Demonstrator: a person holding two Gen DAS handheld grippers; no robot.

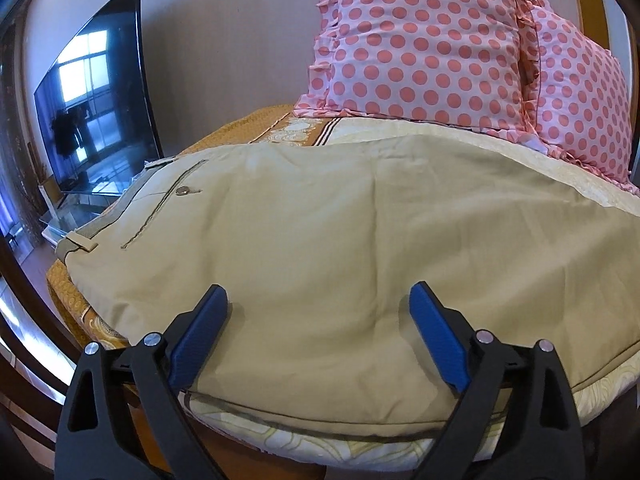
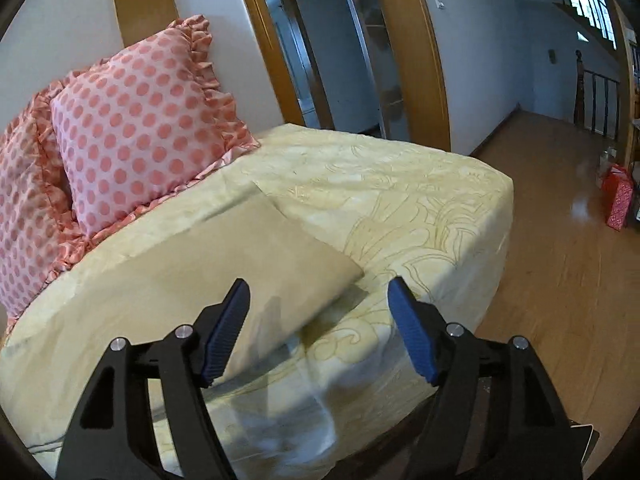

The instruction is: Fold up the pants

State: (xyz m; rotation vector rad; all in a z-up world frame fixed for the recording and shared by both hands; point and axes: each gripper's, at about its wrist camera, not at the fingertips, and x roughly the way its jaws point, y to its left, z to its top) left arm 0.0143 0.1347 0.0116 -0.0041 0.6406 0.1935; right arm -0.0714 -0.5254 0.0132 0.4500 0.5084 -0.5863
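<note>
Beige pants [image 1: 320, 232] lie flat across the bed, waistband with belt loops and a buttoned back pocket [image 1: 184, 191] at the left. My left gripper [image 1: 318, 300] is open just above the pants' near edge, holding nothing. In the right wrist view the leg end of the pants [image 2: 256, 256] lies on the cream bedspread, its hem corner pointing right. My right gripper [image 2: 318, 292] is open above that leg end, holding nothing.
Two pink polka-dot pillows [image 1: 432, 44] [image 2: 140, 120] lean against the wall at the back of the bed [image 2: 420, 184]. A dark TV [image 1: 96, 108] stands to the left. Wooden floor [image 2: 560, 280], a doorway and a red bag [image 2: 619, 200] are at the right.
</note>
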